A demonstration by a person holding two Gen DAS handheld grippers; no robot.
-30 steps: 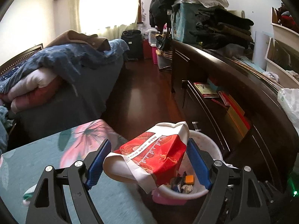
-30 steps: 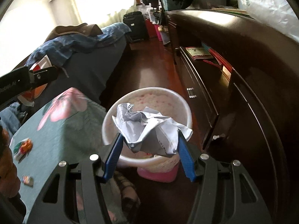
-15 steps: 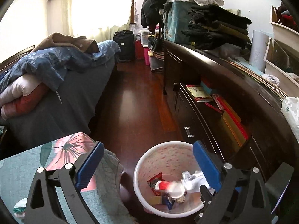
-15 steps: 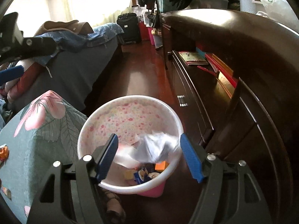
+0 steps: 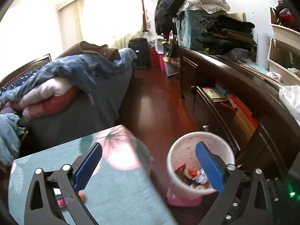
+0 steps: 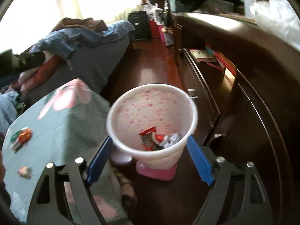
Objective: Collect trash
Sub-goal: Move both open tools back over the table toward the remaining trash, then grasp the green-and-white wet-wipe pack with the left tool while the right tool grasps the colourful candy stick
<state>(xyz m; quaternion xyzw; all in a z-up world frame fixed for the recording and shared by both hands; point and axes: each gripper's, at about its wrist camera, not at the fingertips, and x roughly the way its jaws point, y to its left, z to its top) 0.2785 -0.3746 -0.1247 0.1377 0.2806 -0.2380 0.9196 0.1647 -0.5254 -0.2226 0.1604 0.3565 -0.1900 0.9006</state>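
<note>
— White bin (image 6: 151, 120), pink-speckled inside, on a pink base on the dark floor (image 5: 155, 101), between the table (image 6: 61, 116) and the cabinet (image 6: 243, 97). What's in it?

— Red wrapper (image 6: 150, 137) and crumpled paper (image 6: 173, 137) at the bottom.

— The grippers?

— Left gripper (image 5: 150, 168): jaws have just been opening, spread wide, nothing between. Right gripper (image 6: 150, 161): jaws have just been opening too, empty, above the bin's near rim.

— More trash?

— Two small wrappers (image 6: 21, 136) lie on the table.
</note>
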